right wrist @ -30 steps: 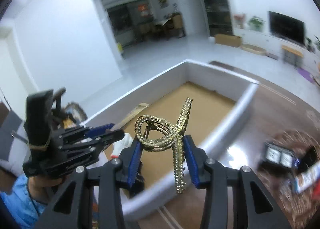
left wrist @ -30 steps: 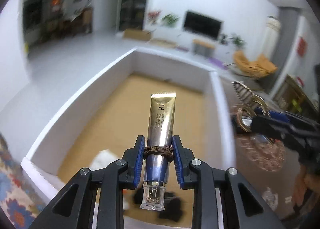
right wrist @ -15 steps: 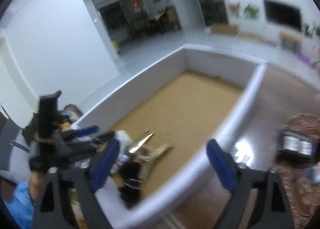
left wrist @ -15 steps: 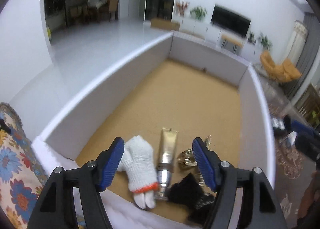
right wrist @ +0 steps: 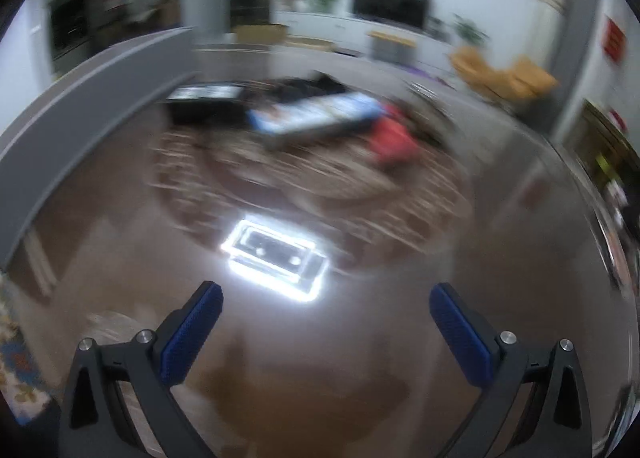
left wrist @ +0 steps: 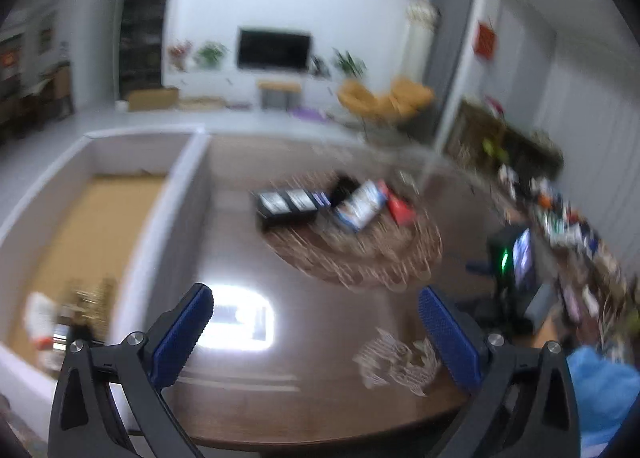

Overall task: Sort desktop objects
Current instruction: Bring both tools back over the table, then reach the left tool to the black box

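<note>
Bare brown tabletop (right wrist: 304, 386) lies under both empty grippers, left (left wrist: 316, 332) and right (right wrist: 326, 332), jaws opening wide.

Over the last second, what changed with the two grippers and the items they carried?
The left gripper let go of the gold tube and the right gripper let go of the gold hair claw, both into the white box. Both grippers, now empty, swung right toward the woven mat. The left jaws are opening; the right jaws are open. Box and mat stayed put.
</note>
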Demonstrator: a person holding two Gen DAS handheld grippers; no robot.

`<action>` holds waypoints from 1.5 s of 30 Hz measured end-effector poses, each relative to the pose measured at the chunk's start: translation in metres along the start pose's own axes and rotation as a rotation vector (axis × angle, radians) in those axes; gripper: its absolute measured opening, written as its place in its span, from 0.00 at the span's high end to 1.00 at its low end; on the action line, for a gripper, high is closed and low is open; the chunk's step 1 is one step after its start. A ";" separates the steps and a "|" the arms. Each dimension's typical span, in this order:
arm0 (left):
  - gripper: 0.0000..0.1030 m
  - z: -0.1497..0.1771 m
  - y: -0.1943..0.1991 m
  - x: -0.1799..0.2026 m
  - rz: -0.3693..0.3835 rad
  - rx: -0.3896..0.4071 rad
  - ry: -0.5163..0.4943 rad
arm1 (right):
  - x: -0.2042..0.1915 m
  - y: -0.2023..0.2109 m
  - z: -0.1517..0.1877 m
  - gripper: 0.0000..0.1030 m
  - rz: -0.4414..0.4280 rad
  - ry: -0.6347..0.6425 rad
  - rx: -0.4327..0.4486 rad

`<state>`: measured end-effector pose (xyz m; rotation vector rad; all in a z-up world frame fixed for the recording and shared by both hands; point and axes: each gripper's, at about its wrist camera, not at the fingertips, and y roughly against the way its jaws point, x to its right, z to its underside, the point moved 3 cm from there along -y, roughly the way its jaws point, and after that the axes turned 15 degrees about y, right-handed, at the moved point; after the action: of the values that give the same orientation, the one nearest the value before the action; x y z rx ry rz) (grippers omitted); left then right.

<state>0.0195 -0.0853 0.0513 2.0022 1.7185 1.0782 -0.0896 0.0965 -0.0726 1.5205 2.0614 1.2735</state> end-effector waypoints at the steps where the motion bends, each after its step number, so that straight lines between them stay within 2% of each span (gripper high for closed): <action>1: 0.00 0.010 -0.029 0.009 -0.016 -0.048 -0.014 | 0.013 -0.003 0.007 0.00 0.012 -0.025 -0.013; 5: 0.00 0.034 -0.100 0.036 -0.059 -0.149 -0.026 | 0.032 -0.013 0.030 0.00 0.006 -0.088 -0.053; 8: 0.00 0.034 -0.146 0.049 -0.112 -0.143 -0.067 | 0.038 -0.010 0.030 0.00 0.005 -0.103 -0.029; 11: 0.00 0.033 -0.179 0.054 -0.155 -0.138 -0.100 | 0.039 -0.016 0.029 0.00 -0.008 -0.121 -0.056; 15: 0.00 0.036 -0.190 0.047 -0.190 -0.151 -0.118 | 0.045 -0.017 0.028 0.00 -0.011 -0.187 -0.060; 16: 0.00 0.039 -0.196 0.046 -0.205 -0.182 -0.123 | 0.044 -0.016 0.029 0.00 -0.009 -0.190 -0.060; 20: 0.00 0.037 -0.196 0.041 -0.195 -0.186 -0.092 | 0.043 -0.018 0.029 0.00 0.001 -0.181 -0.068; 37: 0.00 0.036 -0.196 0.037 -0.180 -0.202 -0.118 | 0.044 -0.018 0.029 0.00 0.002 -0.183 -0.068; 40: 0.00 0.019 -0.192 0.025 -0.208 -0.183 -0.131 | 0.044 -0.018 0.029 0.00 0.002 -0.183 -0.068; 43: 0.00 -0.030 -0.182 0.007 -0.236 -0.107 -0.099 | 0.044 -0.018 0.029 0.00 0.002 -0.183 -0.068; 45: 0.00 -0.059 -0.185 -0.002 -0.243 -0.099 -0.073 | 0.044 -0.018 0.029 0.00 0.003 -0.185 -0.069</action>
<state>-0.1552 -0.0556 -0.0292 1.6995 1.7780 0.9761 -0.0992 0.1483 -0.0916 1.5489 1.8812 1.1454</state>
